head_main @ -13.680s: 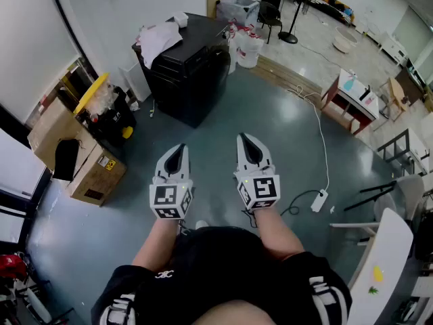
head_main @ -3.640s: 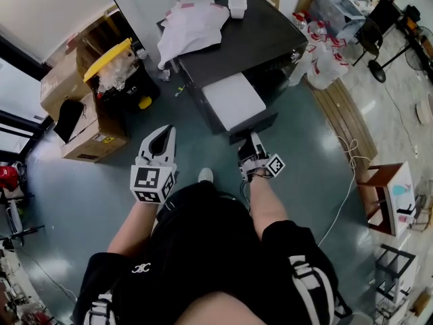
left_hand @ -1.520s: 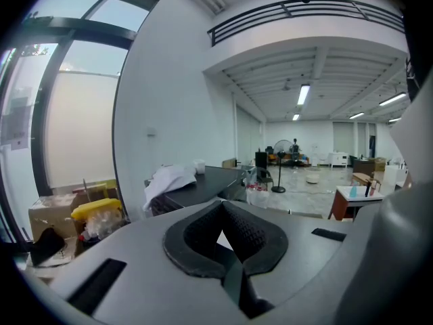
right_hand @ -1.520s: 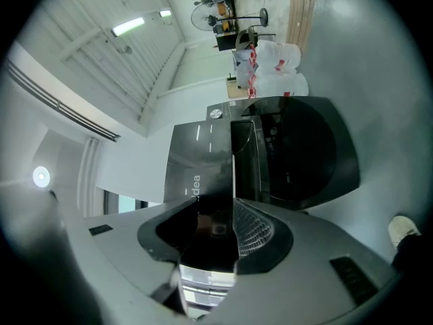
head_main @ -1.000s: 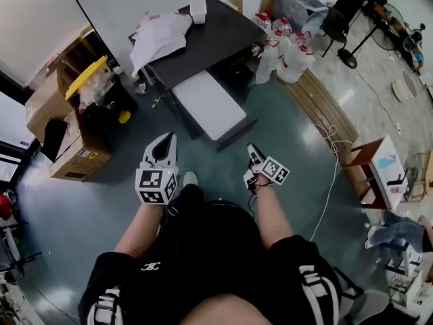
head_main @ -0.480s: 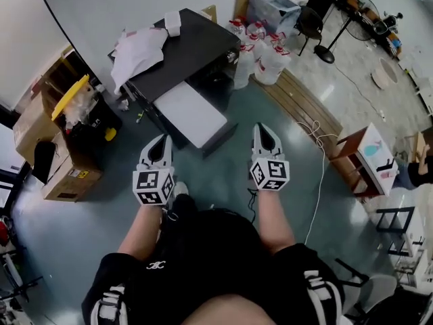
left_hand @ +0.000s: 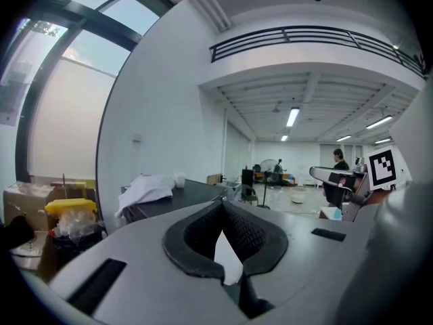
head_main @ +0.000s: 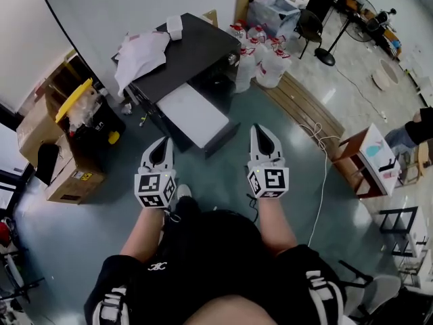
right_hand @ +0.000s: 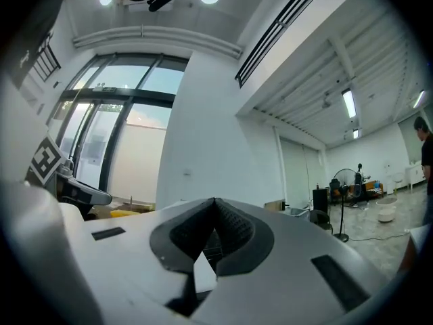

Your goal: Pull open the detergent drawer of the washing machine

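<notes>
- the washing machine (head_main: 196, 49) is sitting low on the floor ahead of the person, dark-topped, with a white slab (head_main: 193, 115) jutting from its front toward the person; judging this to be the detergent drawer, already drawn out.
- the left gripper (head_main: 163, 144) and the right gripper (head_main: 260, 131) are hanging side by side above the floor, well apart from the drawer; both pairs of jaws are closed tip to tip, holding nothing.
- judging the pull as done or nearly done; if more travel is wanted, the right gripper is needing to part its jaws, drop to the slab's near edge, and draw straight along the drawer's line without prying up or sideways.
- the left gripper is best kept off to the side, clear of the drawer's path.
- a white cloth (head_main: 141, 51) is lying on the machine's top, clear of the drawer.
- a yellow-lidded bin (head_main: 82, 100) and a cardboard box (head_main: 67, 178) are crowding the machine's left.
- plastic jugs (head_main: 260, 59) are standing at its right.
- a white cable (head_main: 323, 175) is trailing over the floor to the person's right, a possible snag for the feet; nothing is lying between the grippers and the drawer.
</notes>
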The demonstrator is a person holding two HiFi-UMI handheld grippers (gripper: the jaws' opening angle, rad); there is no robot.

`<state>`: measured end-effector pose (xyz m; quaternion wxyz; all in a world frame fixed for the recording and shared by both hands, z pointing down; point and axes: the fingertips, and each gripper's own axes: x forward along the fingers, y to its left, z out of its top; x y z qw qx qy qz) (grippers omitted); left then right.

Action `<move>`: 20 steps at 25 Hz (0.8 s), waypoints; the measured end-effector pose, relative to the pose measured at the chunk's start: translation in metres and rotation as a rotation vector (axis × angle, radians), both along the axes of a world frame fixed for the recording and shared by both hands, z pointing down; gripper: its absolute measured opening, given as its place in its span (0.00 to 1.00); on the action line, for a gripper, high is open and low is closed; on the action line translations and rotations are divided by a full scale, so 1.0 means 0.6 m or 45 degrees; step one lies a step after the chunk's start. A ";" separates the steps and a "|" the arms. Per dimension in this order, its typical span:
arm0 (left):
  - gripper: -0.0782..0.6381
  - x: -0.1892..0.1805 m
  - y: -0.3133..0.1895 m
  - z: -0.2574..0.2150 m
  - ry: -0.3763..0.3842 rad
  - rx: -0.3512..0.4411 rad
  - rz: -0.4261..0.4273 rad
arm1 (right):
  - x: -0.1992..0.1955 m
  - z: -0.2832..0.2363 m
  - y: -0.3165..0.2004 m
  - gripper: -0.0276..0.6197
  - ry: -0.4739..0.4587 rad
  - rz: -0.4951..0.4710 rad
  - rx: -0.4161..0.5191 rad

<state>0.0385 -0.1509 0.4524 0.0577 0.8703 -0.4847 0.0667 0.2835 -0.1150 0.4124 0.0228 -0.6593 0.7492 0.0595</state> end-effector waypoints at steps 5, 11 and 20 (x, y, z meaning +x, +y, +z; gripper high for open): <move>0.11 -0.015 0.010 -0.004 0.001 0.005 -0.021 | -0.009 -0.002 0.007 0.04 -0.012 -0.011 -0.014; 0.11 -0.032 0.019 -0.005 0.008 0.001 -0.045 | -0.024 -0.021 0.019 0.04 0.028 -0.029 0.005; 0.11 -0.037 0.024 0.001 0.012 0.004 -0.051 | -0.035 -0.023 0.028 0.04 0.067 -0.042 0.022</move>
